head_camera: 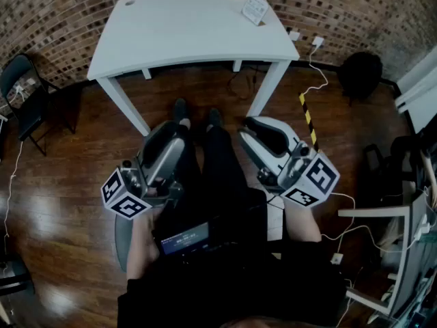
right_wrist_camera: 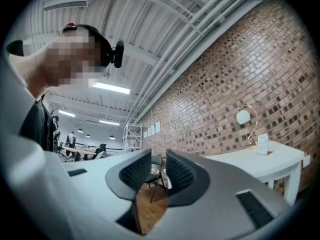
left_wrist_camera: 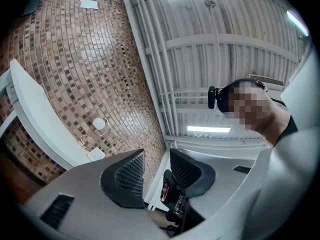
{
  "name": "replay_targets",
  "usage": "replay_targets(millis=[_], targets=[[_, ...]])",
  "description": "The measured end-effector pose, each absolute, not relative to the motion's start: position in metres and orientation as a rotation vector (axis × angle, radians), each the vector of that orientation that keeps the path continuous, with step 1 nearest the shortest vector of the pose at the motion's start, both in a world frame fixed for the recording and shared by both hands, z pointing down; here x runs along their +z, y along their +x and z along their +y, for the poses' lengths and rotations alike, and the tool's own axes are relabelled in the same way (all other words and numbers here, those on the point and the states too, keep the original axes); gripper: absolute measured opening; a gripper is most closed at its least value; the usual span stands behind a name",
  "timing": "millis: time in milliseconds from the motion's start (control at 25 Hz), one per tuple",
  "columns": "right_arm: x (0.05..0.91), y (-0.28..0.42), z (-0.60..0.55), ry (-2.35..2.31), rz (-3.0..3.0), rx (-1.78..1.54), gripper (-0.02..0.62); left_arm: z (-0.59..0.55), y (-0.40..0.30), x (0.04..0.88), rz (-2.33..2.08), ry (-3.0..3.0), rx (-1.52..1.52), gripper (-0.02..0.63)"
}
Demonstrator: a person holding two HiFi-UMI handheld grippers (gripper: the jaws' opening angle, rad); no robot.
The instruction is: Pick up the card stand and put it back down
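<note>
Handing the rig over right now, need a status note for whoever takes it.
Left tongs: open, empty, held by the body, away from the table.
Right tongs: the same.
Card stand: upright on the table's far right corner, beside a lamp.
Done: no pick shows; can't tell if one already happened.
Left, if not: step up, grip the card stand, lift, set it down.

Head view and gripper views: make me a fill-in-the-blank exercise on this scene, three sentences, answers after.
1. The card stand stands near a far corner of the ____ table.
2. The left gripper and the right gripper each hold ____ between open jaws.
3. The wall behind the table is built of ____.
Missing words: white; nothing; brick.
</note>
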State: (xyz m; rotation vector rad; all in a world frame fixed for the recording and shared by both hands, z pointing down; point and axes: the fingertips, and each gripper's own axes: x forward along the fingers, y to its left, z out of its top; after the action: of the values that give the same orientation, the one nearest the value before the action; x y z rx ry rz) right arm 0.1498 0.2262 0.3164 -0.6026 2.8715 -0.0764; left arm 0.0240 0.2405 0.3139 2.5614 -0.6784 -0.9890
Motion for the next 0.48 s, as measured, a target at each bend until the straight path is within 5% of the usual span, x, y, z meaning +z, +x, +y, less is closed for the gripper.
replay_targets(millis=[480], targets=[[0.328, 0.141, 0.121, -0.712, 2.884, -0.167, 0.117, 0.149, 0.011, 0.327, -0.747, 2.55, -0.908, 0.15]])
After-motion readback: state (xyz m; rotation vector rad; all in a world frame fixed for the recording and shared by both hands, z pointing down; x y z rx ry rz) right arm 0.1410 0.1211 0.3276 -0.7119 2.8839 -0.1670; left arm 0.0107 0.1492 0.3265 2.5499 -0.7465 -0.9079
